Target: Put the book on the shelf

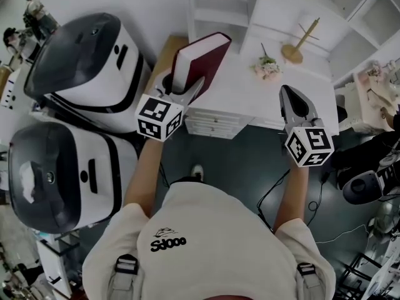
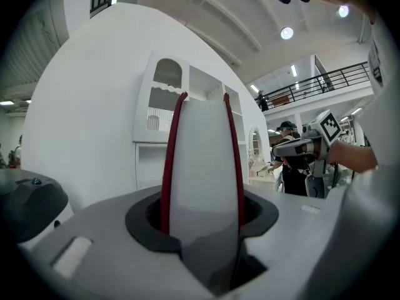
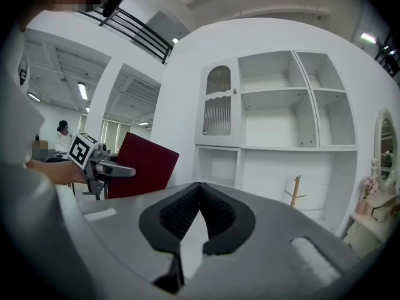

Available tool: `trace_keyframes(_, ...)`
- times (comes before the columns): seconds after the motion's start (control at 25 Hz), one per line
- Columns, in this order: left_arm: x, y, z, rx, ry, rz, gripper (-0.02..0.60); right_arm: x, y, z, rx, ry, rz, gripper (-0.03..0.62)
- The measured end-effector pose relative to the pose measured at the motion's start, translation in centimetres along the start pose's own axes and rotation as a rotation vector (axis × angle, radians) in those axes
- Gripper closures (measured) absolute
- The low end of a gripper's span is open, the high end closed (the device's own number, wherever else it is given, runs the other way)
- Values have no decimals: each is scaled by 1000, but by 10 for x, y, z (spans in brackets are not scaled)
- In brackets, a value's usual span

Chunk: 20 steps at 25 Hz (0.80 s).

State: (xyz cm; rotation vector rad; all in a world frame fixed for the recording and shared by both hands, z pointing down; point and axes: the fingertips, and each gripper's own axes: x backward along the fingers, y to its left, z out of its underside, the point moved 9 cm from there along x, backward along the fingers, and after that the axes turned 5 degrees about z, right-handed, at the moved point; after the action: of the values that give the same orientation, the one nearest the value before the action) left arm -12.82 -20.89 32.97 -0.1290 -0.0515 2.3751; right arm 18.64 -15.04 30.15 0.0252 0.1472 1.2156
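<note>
- White shelf (image 1: 219, 8) rises behind the pale counter (image 1: 240, 99).
- Left gripper (image 1: 186, 91) is clamped on the red book (image 1: 201, 58).
- Right gripper (image 1: 292, 95) has its jaw tips together and holds nothing.

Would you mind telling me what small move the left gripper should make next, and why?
Probably ease it forward toward the shelf: the left gripper is shut on the book, which is not yet inside any of the open compartments.
</note>
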Motion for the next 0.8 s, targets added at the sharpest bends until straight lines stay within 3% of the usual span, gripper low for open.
trace_keyframes(0.24,-46,41,-11,-146,33,46,351,-53,-11,-3,-16,-5,17,592)
trace_keyframes(0.6,-147,85,-24,-430,185,-4,351,-112,-60,9,-32,46,-2,592)
trace_keyframes(0.72,-187,94,-24,-562,261,-32,350,-137,-84,14,-35,67,-29,592)
trace_keyframes(0.8,-216,103,-23,-611,300,-44,350,-157,-102,18,-33,79,-57,592)
